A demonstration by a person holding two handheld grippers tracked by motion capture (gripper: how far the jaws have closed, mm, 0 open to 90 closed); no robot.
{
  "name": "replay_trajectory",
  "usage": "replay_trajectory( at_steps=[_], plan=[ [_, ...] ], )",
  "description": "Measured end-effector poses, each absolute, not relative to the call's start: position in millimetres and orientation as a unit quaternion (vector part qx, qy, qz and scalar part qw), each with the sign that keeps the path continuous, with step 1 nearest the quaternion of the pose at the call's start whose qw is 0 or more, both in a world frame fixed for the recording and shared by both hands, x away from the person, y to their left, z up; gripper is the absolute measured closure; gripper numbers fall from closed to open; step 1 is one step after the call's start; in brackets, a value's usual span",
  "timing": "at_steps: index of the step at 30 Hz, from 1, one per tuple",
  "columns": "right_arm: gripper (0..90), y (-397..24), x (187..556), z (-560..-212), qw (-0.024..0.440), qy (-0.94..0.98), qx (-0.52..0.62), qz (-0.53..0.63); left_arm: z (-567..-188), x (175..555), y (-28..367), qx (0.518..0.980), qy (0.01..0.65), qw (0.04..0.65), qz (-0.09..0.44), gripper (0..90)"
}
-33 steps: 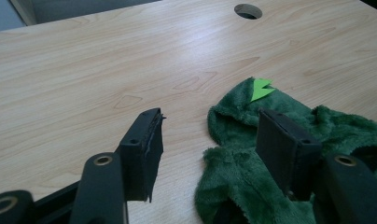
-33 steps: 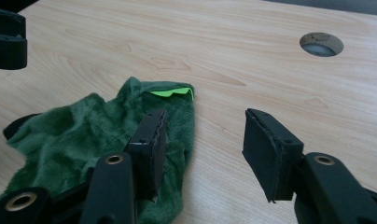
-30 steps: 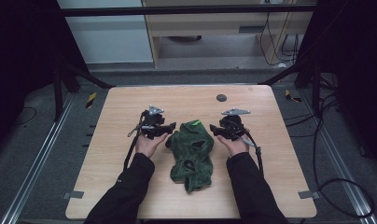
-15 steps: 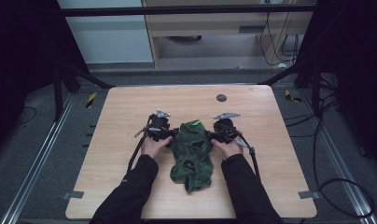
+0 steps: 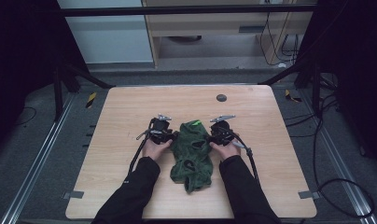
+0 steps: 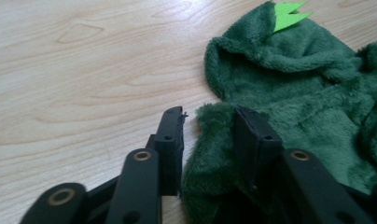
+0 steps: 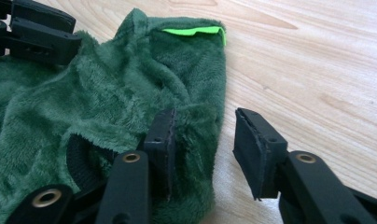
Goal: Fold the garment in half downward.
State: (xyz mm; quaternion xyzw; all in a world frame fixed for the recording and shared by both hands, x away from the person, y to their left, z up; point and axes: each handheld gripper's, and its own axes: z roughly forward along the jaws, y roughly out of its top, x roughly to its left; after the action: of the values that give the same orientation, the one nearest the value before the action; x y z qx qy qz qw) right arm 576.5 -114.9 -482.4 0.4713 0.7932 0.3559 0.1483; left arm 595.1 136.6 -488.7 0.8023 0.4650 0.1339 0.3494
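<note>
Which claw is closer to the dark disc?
Right. The right claw sits just short of the disc, the left claw farther left; both have just been closing, with cloth between their jaws.

Bare wooden table (image 5: 130,186) on the left, right and upper parts of the high view, free for passing, broken only by a small dark disc (image 5: 221,98) at upper centre and the crumpled green fleece garment (image 5: 192,154) at mid-frame.

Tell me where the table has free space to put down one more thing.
The table is bare left of the left gripper, right of the right gripper, and at the far side around the dark disc. The middle is crowded: the green garment lies between both grippers.
</note>
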Motion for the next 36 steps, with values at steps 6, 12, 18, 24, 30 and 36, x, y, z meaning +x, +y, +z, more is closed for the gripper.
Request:
replay_trajectory(
  at_steps=[6, 12, 18, 24, 30, 36],
  plan=[
    [67.1, -114.1, 577.7, -484.4, 0.136, 0.793, 0.478, 0.352, -490.4, 594.4, 135.7, 0.801, 0.468, 0.352, 0.125, 74.5],
    [75.1, -112.2, 578.0, -487.1, 0.125, 0.797, 0.482, 0.342, -491.4, 594.0, 134.6, 0.802, 0.469, 0.349, 0.123, 80.6],
    [82.6, -112.0, 578.2, -486.6, 0.124, 0.795, 0.484, 0.343, -489.3, 593.0, 134.4, 0.799, 0.472, 0.351, 0.124, 88.0],
    [83.9, -113.1, 576.9, -480.9, 0.134, 0.795, 0.476, 0.352, -481.2, 590.0, 136.6, 0.797, 0.466, 0.364, 0.124, 89.3],
    [84.0, -113.1, 572.2, -470.9, 0.147, 0.792, 0.466, 0.366, -468.2, 585.0, 138.4, 0.795, 0.459, 0.374, 0.131, 89.4],
    [83.8, -116.4, 564.3, -455.1, 0.155, 0.790, 0.451, 0.385, -450.0, 575.3, 138.5, 0.794, 0.444, 0.391, 0.136, 89.4]
  ],
)
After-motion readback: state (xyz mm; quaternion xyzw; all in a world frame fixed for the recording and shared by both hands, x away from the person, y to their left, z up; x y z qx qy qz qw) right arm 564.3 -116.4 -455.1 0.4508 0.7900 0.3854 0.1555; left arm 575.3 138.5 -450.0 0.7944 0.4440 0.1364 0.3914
